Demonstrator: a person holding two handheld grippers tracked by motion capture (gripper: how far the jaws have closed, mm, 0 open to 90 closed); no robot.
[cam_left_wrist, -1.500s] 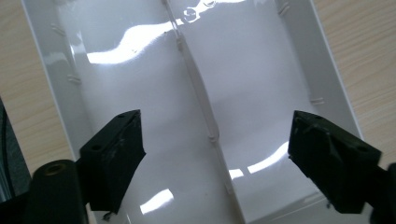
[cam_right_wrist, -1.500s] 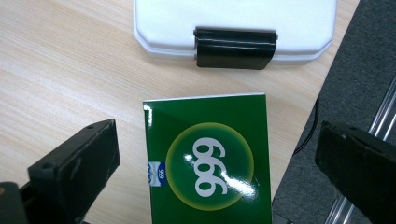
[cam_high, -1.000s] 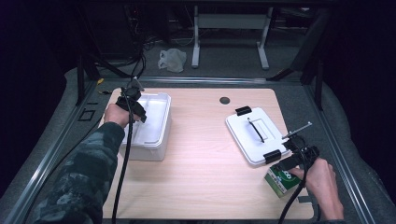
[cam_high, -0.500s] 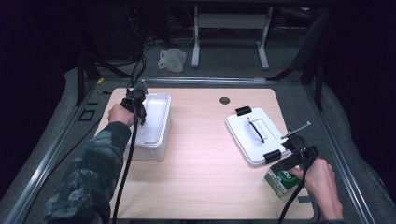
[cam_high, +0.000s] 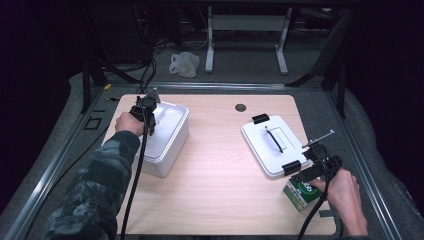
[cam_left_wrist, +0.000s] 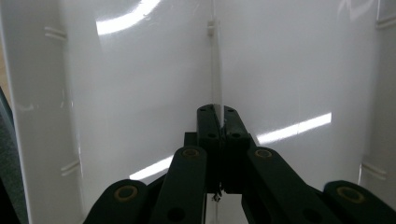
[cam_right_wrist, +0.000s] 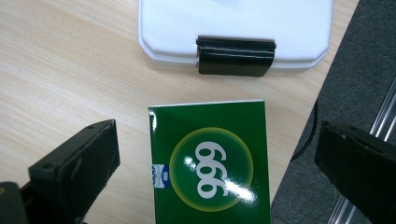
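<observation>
Fingers of the left gripper (cam_left_wrist: 217, 122) are clamped on the thin wall of the white bin (cam_high: 165, 131), having just been closing; the right gripper (cam_right_wrist: 219, 163) is spread wide, straddling the green box (cam_right_wrist: 212, 173) directly below, lengthwise toward the white lid (cam_right_wrist: 233, 28) on the tabletop (cam_high: 215, 165).

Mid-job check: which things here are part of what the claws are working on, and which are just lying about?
In the job:
- white box, its wall pinched in the left claw, whose jaws have just closed
- green carton between the open jaws of the right claw
- white lid lying beside the carton

Lying about:
- white bag on the floor
- table itself
</observation>
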